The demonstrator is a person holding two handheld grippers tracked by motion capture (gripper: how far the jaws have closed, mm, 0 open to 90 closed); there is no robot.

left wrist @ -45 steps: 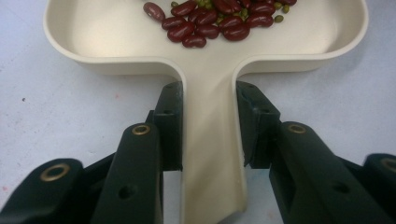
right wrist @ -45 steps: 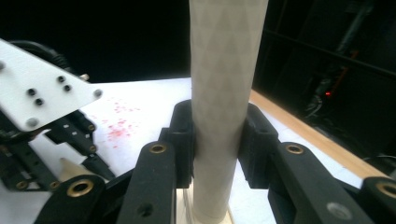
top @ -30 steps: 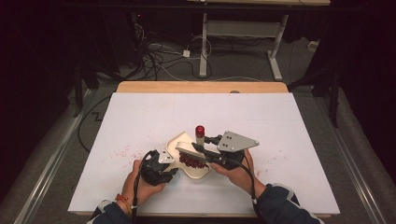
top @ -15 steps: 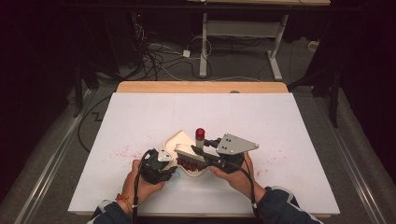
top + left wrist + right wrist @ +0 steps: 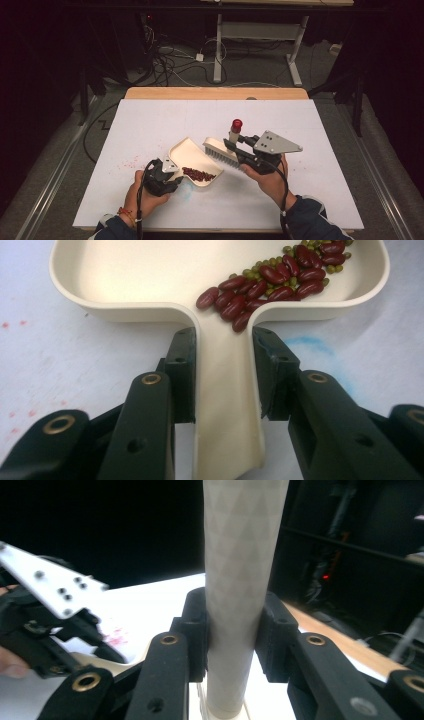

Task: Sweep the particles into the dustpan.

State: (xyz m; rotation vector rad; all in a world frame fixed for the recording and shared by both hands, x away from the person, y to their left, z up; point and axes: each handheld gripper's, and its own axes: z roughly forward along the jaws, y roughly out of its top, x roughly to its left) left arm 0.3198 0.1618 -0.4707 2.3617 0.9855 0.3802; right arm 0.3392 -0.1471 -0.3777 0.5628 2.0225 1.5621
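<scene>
1. High view: the dustpan (image 5: 192,159) lies on the white counter (image 5: 310,150), its handle pointing back at the left gripper (image 5: 167,175) and its open mouth facing away toward the brush (image 5: 222,151).
2. The left gripper's jaws are closed tight on the dustpan handle (image 5: 227,405); beans (image 5: 272,277) lie heaped just ahead of it.
3. The right gripper (image 5: 240,150) has its jaws clamped on the brush handle (image 5: 237,580), which stands upright.
4. The brush head sits at the pan's far lip, so any coming sweep likely runs toward the left gripper.

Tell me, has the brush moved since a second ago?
Yes. The brush has lifted off the dustpan and shifted slightly toward the table's right edge, judged against the stained spots.
</scene>
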